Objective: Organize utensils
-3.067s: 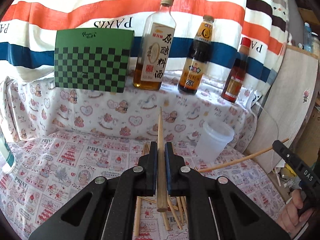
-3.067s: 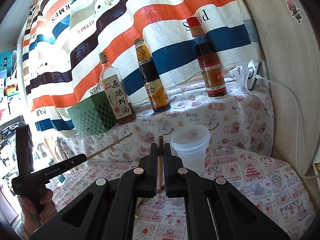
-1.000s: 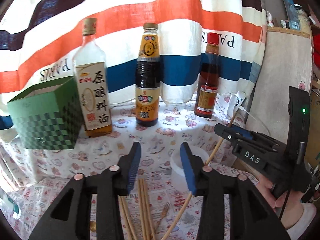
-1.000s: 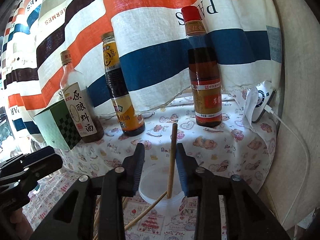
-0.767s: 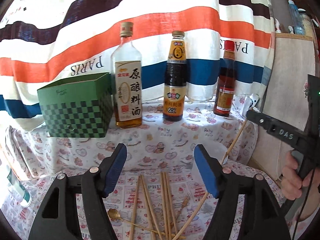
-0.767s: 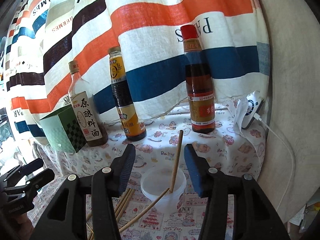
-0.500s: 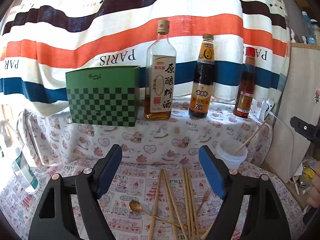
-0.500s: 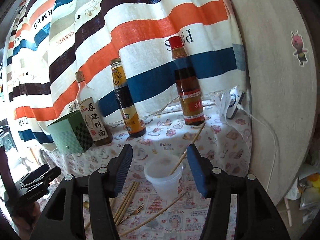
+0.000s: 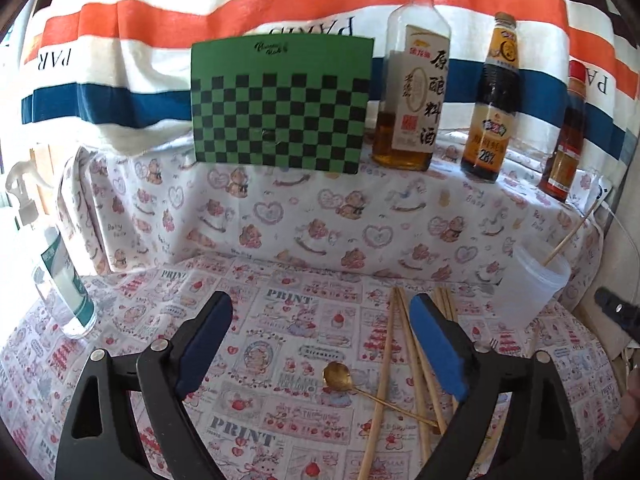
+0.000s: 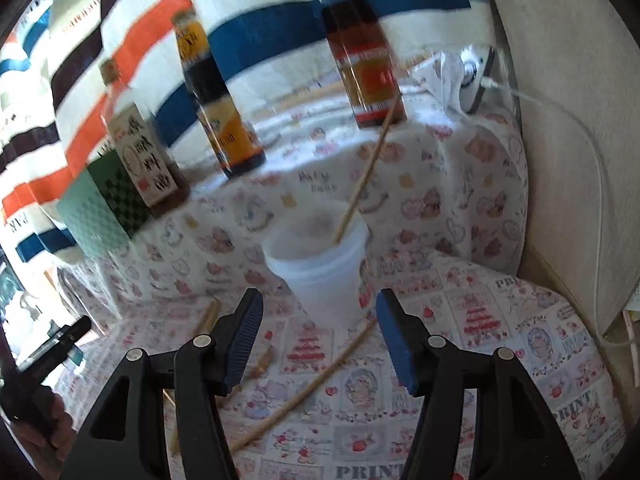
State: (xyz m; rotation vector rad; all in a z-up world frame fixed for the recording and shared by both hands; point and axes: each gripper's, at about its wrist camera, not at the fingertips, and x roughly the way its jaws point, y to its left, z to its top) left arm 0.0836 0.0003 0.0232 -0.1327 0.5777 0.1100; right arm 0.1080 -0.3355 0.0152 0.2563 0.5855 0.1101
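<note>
The translucent white plastic cup (image 10: 320, 256) now holds 1 wooden chopstick (image 10: 366, 172), which the right gripper (image 10: 318, 344) let go a second ago; its jaws stand released and empty. The left gripper (image 9: 320, 344), jaws opening and empty, hovers over loose chopsticks (image 9: 404, 352) beside the cup, so more remain

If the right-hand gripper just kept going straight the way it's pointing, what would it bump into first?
Most likely the white plastic cup, which stands straight ahead between the open right gripper fingers' line. A loose chopstick lies on the cloth below; depth is hard to judge.
</note>
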